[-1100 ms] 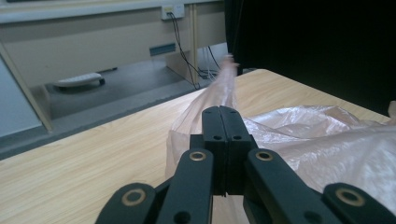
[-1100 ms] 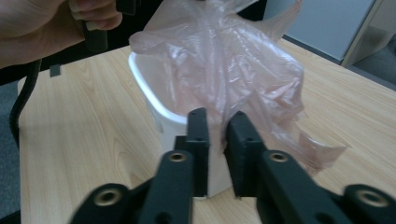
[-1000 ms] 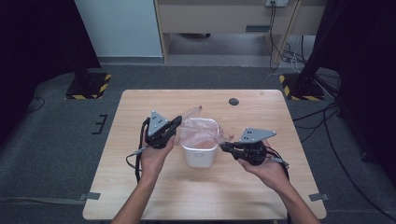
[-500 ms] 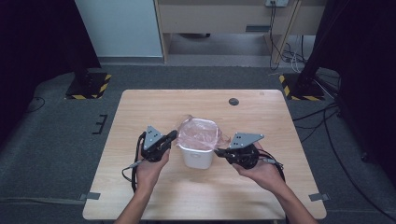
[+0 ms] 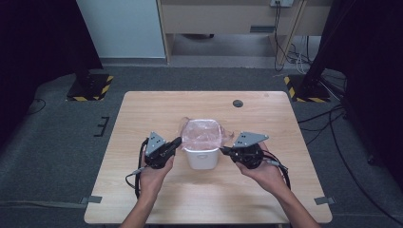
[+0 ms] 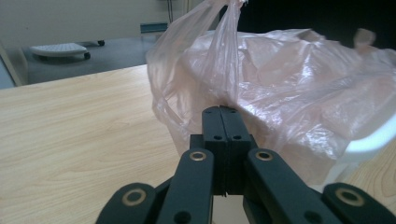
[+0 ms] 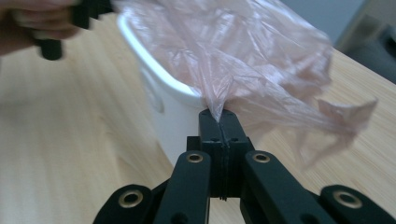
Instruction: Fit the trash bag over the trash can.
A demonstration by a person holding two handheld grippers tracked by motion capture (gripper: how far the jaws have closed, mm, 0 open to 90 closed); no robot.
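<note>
I stand at a light wooden desk point(image 5: 142, 123) with a pale grain, its top bare apart from a small dark round disc point(image 5: 238, 103) near the far edge. A white plastic bin point(image 5: 202, 158) sits near the middle of the desk, and a thin pink plastic bag point(image 5: 202, 133) lines it, the film spilling over the rim on both sides.

My left hand-held gripper point(image 5: 177, 143) is just beside the bin's left side. In the left gripper view its jaws are pressed together on a fold of the pink bag point(image 6: 280, 84), with the film rising above them in a bunched handle. My right hand-held gripper point(image 5: 224, 150) is at the bin's right side. In the right gripper view its jaws are likewise clamped on a pinch of the bag point(image 7: 243, 56), right at the white rim of the bin point(image 7: 159, 88), with a loose flap of film trailing off over the desk.

Grey carpet point(image 5: 47, 156) surrounds the desk. Two black stand bases with yellow-and-black hazard tape point(image 5: 90, 88) sit on the floor beyond the far corners. Cables point(image 5: 328, 123) run across the carpet on the right. A pale panel point(image 5: 119, 28) and a wooden cabinet point(image 5: 228, 16) stand at the back of the room.
</note>
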